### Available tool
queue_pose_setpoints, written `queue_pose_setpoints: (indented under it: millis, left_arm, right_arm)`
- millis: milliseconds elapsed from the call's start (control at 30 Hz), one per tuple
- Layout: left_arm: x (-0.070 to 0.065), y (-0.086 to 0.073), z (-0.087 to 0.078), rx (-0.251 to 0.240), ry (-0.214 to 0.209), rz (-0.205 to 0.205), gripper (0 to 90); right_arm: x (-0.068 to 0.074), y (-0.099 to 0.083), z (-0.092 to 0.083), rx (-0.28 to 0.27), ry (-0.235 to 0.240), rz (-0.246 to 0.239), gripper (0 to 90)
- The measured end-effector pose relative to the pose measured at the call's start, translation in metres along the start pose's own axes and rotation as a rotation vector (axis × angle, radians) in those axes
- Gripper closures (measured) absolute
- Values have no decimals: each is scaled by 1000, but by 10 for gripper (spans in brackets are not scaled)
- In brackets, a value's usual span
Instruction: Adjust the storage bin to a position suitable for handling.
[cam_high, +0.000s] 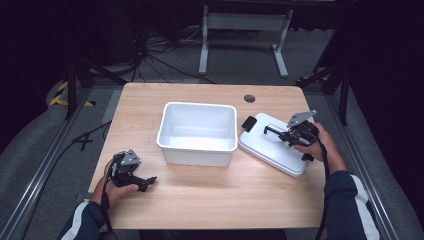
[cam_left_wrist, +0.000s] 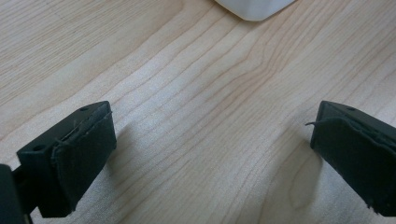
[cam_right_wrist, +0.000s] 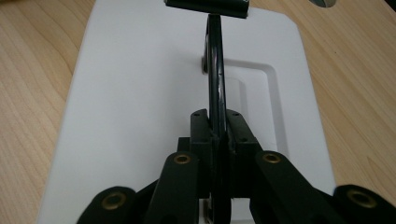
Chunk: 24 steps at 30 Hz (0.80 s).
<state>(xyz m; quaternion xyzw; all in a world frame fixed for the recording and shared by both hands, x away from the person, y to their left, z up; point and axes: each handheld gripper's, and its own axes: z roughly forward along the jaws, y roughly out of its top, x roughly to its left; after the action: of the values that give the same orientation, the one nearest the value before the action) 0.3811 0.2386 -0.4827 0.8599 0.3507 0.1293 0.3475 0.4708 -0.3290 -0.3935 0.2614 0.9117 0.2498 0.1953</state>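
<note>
A white rectangular lid is lying flat on the table, just right of the open white bin. Its thin black handle is standing upright along its recessed middle.

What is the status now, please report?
Right tool shut on the lid handle; white lid lying on the table. Left tool open, low over bare wood. White bin open, nothing blocking.

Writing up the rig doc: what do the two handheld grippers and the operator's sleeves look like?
Both the left gripper and the right gripper are black, each topped by a grey three-cornered plate, with a black cable trailing back. Jaw pads are black, and brass-coloured pivot pins show in the right gripper view. Sleeves are dark navy with a white stripe.
</note>
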Motion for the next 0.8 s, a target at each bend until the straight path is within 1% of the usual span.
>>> queue_pose_setpoints:
  millis: [167,233,333,400,433,667,800]
  left_arm:
    - [0,0,0,0,0,0,6]
    - [0,0,0,0,0,0,6]
    - [0,0,0,-1,0,0,6]
    - [0,0,0,-1,1,1,6]
    - [0,0,0,0,0,0,6]
    - [0,0,0,0,0,0,6]
    - [0,0,0,0,0,0,6]
  right_arm:
    - [1,-3,4,16,-2,8,828]
    - [0,-4,4,7,4,19,828]
    - [0,-4,3,5,-6,24,820]
    - [0,-3,-1,-20,4,31,805]
    - [0,-2,-2,-26,2,31,796]
    - [2,1,-8,-29,4,22,765]
    - [5,3,-9,-35,23,27,744]
